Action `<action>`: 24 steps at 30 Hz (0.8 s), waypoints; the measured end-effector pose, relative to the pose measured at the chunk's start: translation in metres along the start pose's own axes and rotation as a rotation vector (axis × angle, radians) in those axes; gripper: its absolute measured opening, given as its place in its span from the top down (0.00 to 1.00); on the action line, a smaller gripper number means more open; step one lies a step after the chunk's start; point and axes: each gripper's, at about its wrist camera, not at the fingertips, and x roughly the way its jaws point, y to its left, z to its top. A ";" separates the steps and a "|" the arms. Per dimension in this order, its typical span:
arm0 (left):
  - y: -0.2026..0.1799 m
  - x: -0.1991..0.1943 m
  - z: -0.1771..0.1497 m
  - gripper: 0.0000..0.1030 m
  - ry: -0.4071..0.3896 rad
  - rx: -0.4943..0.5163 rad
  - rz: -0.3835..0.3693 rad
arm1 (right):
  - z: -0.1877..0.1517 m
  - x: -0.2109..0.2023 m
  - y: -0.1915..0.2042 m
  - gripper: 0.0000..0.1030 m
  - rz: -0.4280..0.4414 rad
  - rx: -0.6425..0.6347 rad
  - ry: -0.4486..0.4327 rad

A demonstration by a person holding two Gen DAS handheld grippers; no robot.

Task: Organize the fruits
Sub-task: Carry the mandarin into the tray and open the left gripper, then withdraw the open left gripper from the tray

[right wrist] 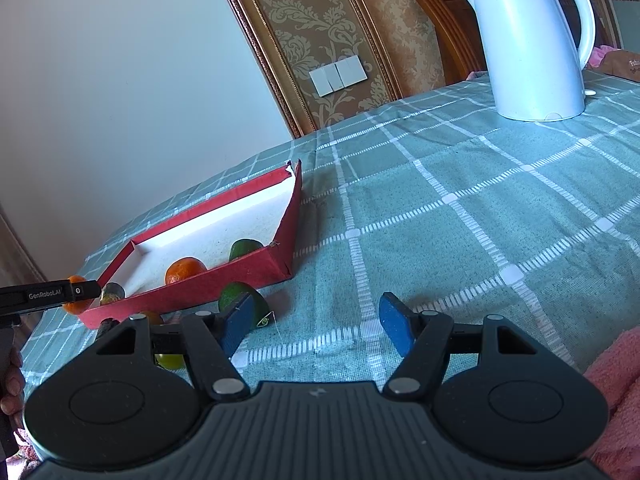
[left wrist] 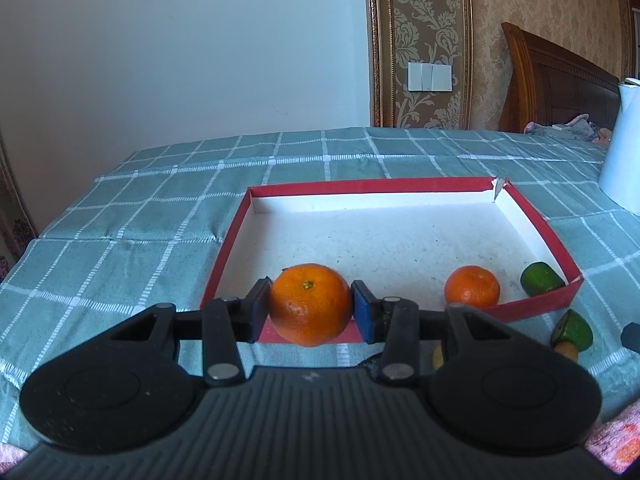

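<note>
My left gripper point(left wrist: 311, 310) is shut on a large orange point(left wrist: 310, 304) and holds it over the near wall of the red box point(left wrist: 224, 252). Inside the box lie a smaller orange point(left wrist: 472, 286) and a green lime point(left wrist: 540, 278). A green fruit half point(left wrist: 572, 330) lies on the cloth outside the box's near right corner. My right gripper point(right wrist: 318, 330) is open and empty above the tablecloth, right of the box point(right wrist: 280, 264). That green fruit half point(right wrist: 236, 296) sits just past its left finger. The left gripper point(right wrist: 80, 292) with its orange shows at the far left.
A white electric kettle point(right wrist: 532, 40) stands at the back right of the table. The green checked tablecloth point(left wrist: 120, 240) covers the table. A yellow-green fruit point(right wrist: 170, 360) lies partly hidden under my right gripper. Pink cloth point(right wrist: 616, 380) is at the near right edge.
</note>
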 end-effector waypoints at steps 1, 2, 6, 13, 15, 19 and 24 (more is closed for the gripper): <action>-0.001 0.002 0.001 0.61 -0.001 0.001 0.005 | 0.000 0.000 0.000 0.33 -0.001 0.000 0.000; -0.003 0.004 0.002 0.61 -0.001 0.001 0.008 | 0.000 0.000 0.000 0.33 -0.001 0.000 0.000; -0.008 0.016 0.005 0.61 0.003 0.006 0.012 | 0.000 0.000 0.001 0.33 0.002 0.000 0.003; -0.016 0.038 0.009 0.34 0.010 0.016 0.026 | 0.001 0.000 -0.001 0.33 0.009 0.005 0.009; -0.018 0.037 0.008 0.22 -0.013 0.030 0.041 | 0.001 0.001 -0.001 0.33 0.011 0.008 0.011; -0.019 0.032 0.005 0.16 -0.020 0.048 0.039 | 0.002 0.003 -0.002 0.33 0.012 0.011 0.020; -0.012 0.016 -0.005 0.00 -0.037 0.048 0.052 | 0.002 0.002 -0.002 0.33 0.010 0.010 0.015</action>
